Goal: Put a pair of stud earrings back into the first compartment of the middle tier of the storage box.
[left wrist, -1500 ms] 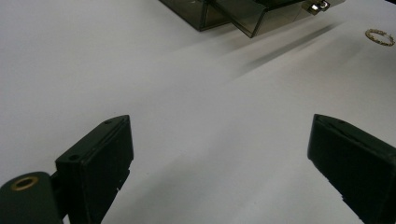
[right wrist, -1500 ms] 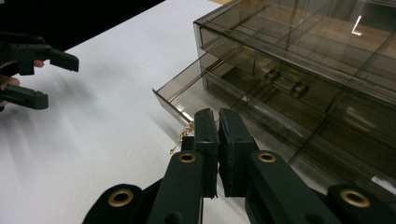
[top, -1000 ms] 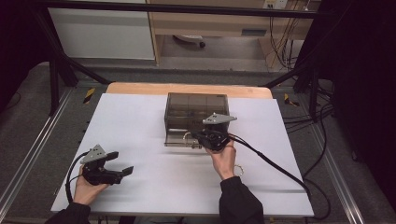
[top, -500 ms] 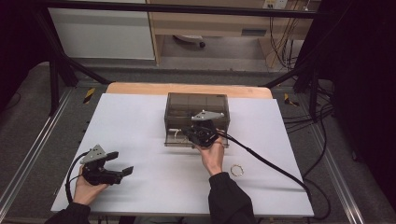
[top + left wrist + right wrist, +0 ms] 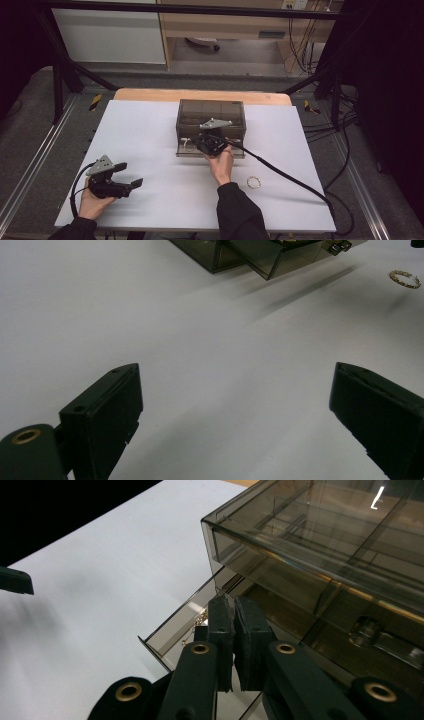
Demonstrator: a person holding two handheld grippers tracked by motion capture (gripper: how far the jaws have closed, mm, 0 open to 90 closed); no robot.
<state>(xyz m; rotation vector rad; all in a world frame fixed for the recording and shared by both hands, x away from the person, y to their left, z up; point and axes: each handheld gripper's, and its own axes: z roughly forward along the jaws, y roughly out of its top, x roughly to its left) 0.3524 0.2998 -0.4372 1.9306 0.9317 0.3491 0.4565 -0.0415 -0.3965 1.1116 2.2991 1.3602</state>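
- We see the right tongs pressed together, nothing visibly pinched, tips over the pulled-out drawer at the front of the smoky clear box.
- A thin gold chain lies in that drawer, just beside the tips; we cannot tell whether they touch.
- The left tongs are spread wide over bare desk, well apart from the box.
- A small ring lies on the desk near the right forearm.

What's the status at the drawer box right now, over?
Right tongs shut, tips over the open bottom drawer of the smoky drawer box. Left tongs open, resting apart on the table. Gold ring lies loose on the table. Nothing blocking.
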